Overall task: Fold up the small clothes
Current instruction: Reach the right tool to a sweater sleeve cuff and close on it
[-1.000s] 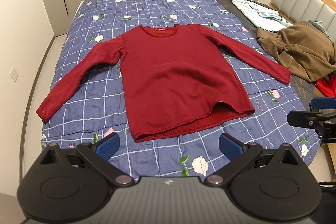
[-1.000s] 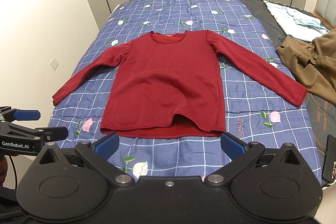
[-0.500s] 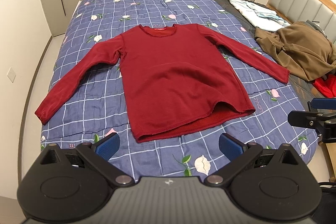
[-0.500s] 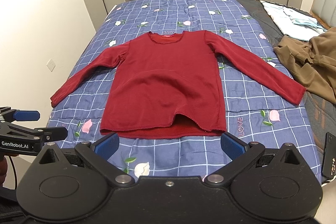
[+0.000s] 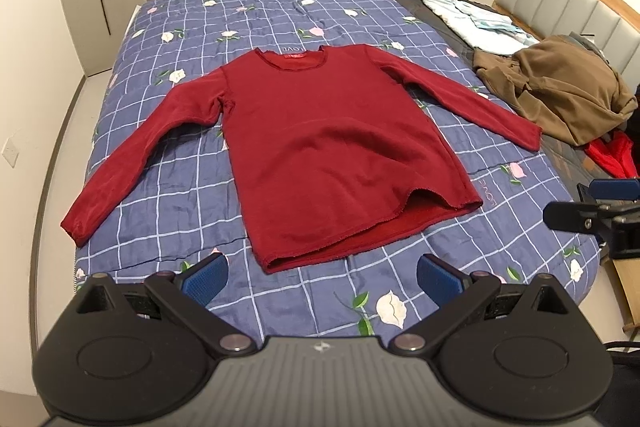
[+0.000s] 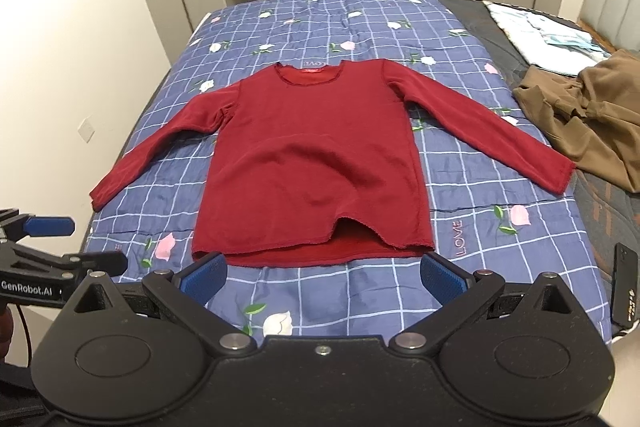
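Garment: a dark red long-sleeved knit sweater (image 5: 332,151) was laid flat, front up, on the blue checked floral quilt (image 5: 256,11) of the bed, neckline away from the cameras, hem toward them.
Sleeves: both were spread out and angled down to either side; the left cuff (image 5: 76,227) was near the quilt's edge, the right cuff (image 6: 560,175) just beside a crumpled brown garment (image 5: 560,87).
Hem: the front layer was slightly lifted at the right of centre, so the back layer (image 6: 320,251) was shown beneath.
Left tool (image 5: 320,273): blue pads were spread wide, nothing was held; it was hung above the quilt just short of the hem.
Right tool (image 6: 322,273): pads were spread wide, empty, likewise near the hem and apart from the cloth.
Handling (judged): soft, limp and light; likely to sag and drag on the quilt; not fragile, low slip risk on the fuzzy knit.
Grasp points (judged): a cuff or shoulder seam for folding a sleeve in; both layers should be pinched at the hem corners for the body fold.
Progress (judged): no fold made yet.
Other items: pale folded cloth (image 5: 476,23) and a dark phone (image 6: 624,283) at the right were noted, well apart from the sweater.
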`<state>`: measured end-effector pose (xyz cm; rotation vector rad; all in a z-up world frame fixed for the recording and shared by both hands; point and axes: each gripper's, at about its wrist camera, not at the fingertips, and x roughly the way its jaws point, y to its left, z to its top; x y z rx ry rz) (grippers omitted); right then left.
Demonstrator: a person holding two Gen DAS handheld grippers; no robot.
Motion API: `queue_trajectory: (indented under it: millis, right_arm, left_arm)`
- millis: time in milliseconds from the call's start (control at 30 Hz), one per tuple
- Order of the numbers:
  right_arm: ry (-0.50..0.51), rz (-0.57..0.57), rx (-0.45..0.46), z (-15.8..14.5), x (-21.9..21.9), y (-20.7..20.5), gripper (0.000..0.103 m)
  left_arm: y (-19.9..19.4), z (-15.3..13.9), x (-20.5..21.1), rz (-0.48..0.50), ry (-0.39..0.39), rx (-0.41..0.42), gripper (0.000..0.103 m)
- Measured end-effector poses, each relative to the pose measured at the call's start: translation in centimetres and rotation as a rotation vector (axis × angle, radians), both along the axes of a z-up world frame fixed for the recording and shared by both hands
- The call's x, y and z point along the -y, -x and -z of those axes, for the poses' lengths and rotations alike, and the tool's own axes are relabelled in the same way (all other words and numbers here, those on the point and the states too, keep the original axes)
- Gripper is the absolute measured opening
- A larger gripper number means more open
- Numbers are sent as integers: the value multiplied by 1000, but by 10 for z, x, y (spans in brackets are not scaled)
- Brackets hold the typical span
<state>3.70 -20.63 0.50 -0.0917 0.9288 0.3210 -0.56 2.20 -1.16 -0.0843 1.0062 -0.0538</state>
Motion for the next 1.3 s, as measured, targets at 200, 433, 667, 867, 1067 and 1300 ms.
queue_trajectory:
  millis: [200,433,667,867,1067,1300]
  right_arm:
    - [24,54,-7,-3,-1,-2,103]
    - [20,137,-2,3,5,-22,103]
    - [-16,221,-47,17,15,-81,103]
    - [-38,211,-74,39,28,-143,103]
    - [-56,234,-112,77,52,-216,103]
    - [-108,386,-150,122,92,-299,103]
  left_arm:
    - [-5,7,-7,-13,38,-48,102]
    - [-30,23,-4,-28,15,-139,102]
    - [-80,28,6,-49,-32,-167,102]
    - [-145,31,19,-79,-52,-162,102]
    - [-231,50,41,-107,-59,-184,102]
    - [-323,74,65,-153,-86,-179,102]
